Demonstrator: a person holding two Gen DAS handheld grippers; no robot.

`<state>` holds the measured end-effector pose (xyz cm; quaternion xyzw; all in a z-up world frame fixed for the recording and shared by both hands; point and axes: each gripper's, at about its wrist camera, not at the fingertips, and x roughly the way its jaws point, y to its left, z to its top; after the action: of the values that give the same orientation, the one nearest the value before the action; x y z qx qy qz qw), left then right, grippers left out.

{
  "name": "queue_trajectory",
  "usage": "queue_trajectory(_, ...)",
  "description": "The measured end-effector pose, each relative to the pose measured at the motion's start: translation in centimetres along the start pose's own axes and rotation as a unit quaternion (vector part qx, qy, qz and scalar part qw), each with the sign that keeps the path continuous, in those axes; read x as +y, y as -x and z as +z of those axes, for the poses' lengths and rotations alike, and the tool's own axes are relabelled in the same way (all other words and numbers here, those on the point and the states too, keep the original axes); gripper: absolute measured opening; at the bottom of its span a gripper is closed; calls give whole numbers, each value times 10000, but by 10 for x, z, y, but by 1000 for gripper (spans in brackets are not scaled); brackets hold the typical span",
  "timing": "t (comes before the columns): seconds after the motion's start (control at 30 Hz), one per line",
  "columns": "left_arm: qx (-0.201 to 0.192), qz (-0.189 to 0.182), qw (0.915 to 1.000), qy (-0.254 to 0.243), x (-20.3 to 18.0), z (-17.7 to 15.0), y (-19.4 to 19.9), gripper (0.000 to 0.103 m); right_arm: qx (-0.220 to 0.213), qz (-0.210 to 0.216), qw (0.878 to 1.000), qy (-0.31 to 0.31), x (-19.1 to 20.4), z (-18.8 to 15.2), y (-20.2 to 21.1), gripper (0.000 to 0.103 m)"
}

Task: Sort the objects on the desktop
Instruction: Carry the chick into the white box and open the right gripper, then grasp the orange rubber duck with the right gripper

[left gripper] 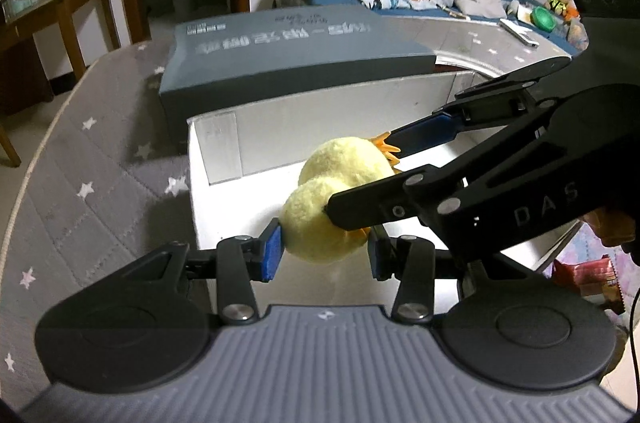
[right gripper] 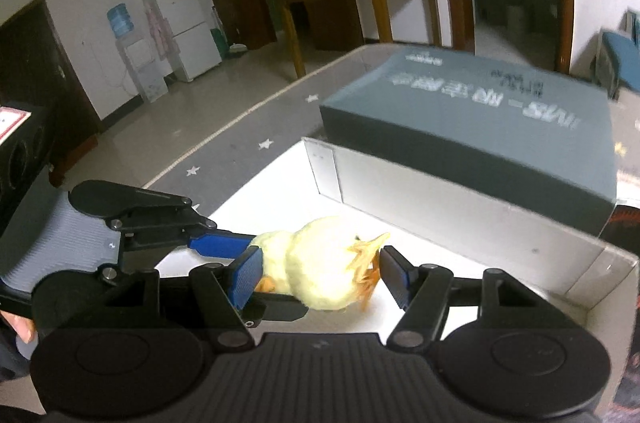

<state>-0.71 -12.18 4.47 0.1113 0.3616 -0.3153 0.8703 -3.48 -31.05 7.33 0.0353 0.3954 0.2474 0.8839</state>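
Claw on the left (left gripper: 325, 255) closed narrow on the plush chick (left gripper: 344, 163), pads pressed into its lower lobe. Kept between the walls of the white box (left gripper: 320, 127), likely for release inside. Claw on the right (right gripper: 316, 279) likewise pinched across it, perhaps for a handover. Share of the weight hard to judge; box floor washed out by glare, contact with it unclear, right end cut off.

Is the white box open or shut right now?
Open. The white box has no cover; its bare inside walls and floor show, with the yellow toy chick over it. The grey lid lies behind.
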Motion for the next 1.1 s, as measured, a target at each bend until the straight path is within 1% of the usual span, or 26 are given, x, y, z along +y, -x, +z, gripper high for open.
queue_trajectory(0.2, 7, 188, 9994, -280, -11, -5, -4, 45, 41, -4, 9999, -93, -3, -8, -5, 67)
queue_trajectory(0.43, 42, 242, 9992, -331, -14, -6, -7, 49, 44, -111, 9999, -28, 4, -14, -5, 68)
queue_trajectory(0.53, 45, 254, 9990, -352, -18, -8, -3, 53, -2, -125, 9999, -27, 7, -15, -1, 73)
queue_trajectory(0.63, 36, 277, 9989, -365, -20, -10, 1, 54, -83, -161, 9998, -13, 11, -15, 6, 74)
queue_trajectory(0.67, 23, 287, 9989, -370, -22, -10, 4, 55, -120, -168, 9998, -8, 12, -15, 11, 74)
queue_trajectory(0.73, -45, 312, 9987, -401, -24, -12, 11, 60, -176, -200, 9996, 11, 15, -15, 17, 74)
queue_trajectory(0.8, -118, 335, 9985, -424, -26, -13, 18, 63, -261, -238, 9994, 34, 19, -18, 29, 74)
queue_trajectory(0.97, -323, 293, 9983, -382, -30, -18, 45, 63, -452, -346, 9983, 86, 28, -28, 59, 74)
queue_trajectory(1.1, -513, 130, 9979, -385, -34, -29, 74, 63, -584, -430, 9972, 158, 36, -40, 87, 74)
